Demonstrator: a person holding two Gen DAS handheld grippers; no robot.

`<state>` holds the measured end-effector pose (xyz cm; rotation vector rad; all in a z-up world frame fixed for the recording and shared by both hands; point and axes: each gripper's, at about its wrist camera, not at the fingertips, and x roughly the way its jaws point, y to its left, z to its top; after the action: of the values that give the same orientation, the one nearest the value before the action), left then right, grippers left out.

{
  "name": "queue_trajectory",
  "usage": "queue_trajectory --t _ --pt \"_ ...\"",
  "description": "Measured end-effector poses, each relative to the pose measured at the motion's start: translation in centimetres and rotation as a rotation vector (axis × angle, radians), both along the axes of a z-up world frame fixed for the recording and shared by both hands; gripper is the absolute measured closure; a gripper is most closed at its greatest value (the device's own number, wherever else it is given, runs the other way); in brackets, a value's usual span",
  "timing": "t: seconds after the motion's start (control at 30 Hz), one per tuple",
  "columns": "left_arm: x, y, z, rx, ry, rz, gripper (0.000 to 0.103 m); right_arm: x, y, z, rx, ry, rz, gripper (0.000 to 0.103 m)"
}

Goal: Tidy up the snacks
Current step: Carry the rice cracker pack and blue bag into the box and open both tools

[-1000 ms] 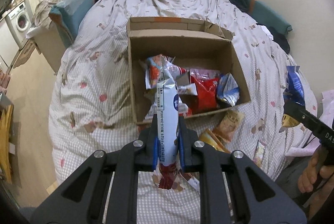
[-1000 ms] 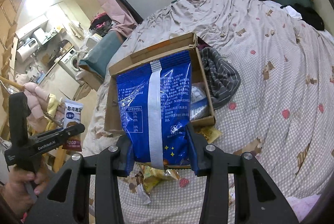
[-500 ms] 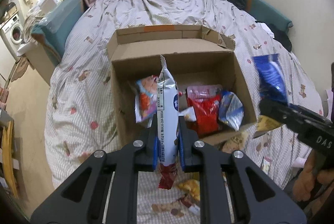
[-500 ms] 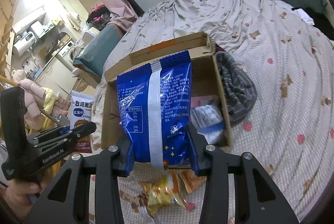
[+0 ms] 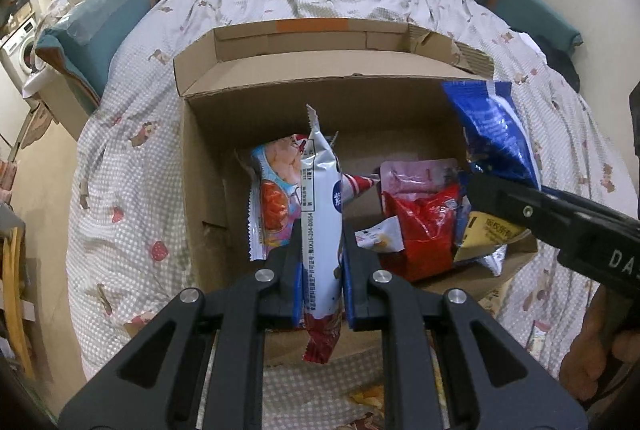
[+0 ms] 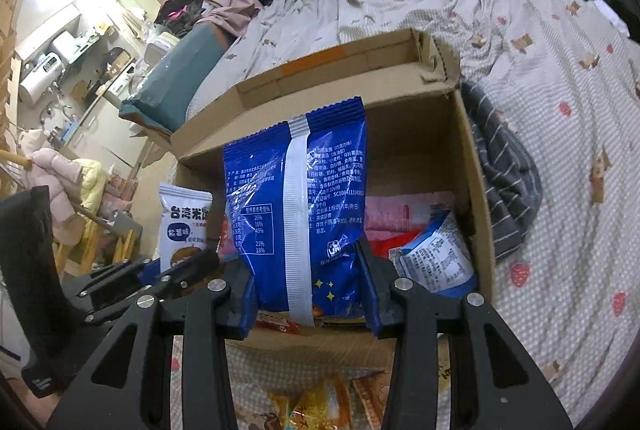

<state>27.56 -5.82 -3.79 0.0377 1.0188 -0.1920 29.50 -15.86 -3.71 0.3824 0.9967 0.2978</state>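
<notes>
Left gripper (image 5: pixel 322 266) clenched on white packet (image 5: pixel 320 222), centre frame over cardboard box (image 5: pixel 320 77). Right gripper (image 6: pixel 308 290) grasping blue bag (image 6: pixel 296 205), centre frame above same box on bed (image 6: pixel 560 189).

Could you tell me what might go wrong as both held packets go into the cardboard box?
The left gripper pinches the white snack packet edge-on near its lower end, so it may swing or slip. The blue snack bag in the right gripper is wide and hides the box floor. The cardboard box sits on a soft duvet and could shift if bumped.
</notes>
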Motion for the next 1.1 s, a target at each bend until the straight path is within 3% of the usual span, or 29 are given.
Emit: queue_trajectory --t 0.53,0.97,1.1 --pt "0.3 0.1 -0.3 0.020 -0.017 0.015 0.090 1.5 -0.4 -2.5 0.067 0.054 -0.011 0.059" --pt "0.4 0.1 -0.7 0.036 -0.007 0.018 0.090 1.5 -1.1 -2.8 0.133 0.048 -0.031 0.057" --pt "0.4 0.2 -0.7 0.033 -0.012 0.024 0.090 1.3 -1.0 -2.2 0.111 0.021 -0.035 0.057"
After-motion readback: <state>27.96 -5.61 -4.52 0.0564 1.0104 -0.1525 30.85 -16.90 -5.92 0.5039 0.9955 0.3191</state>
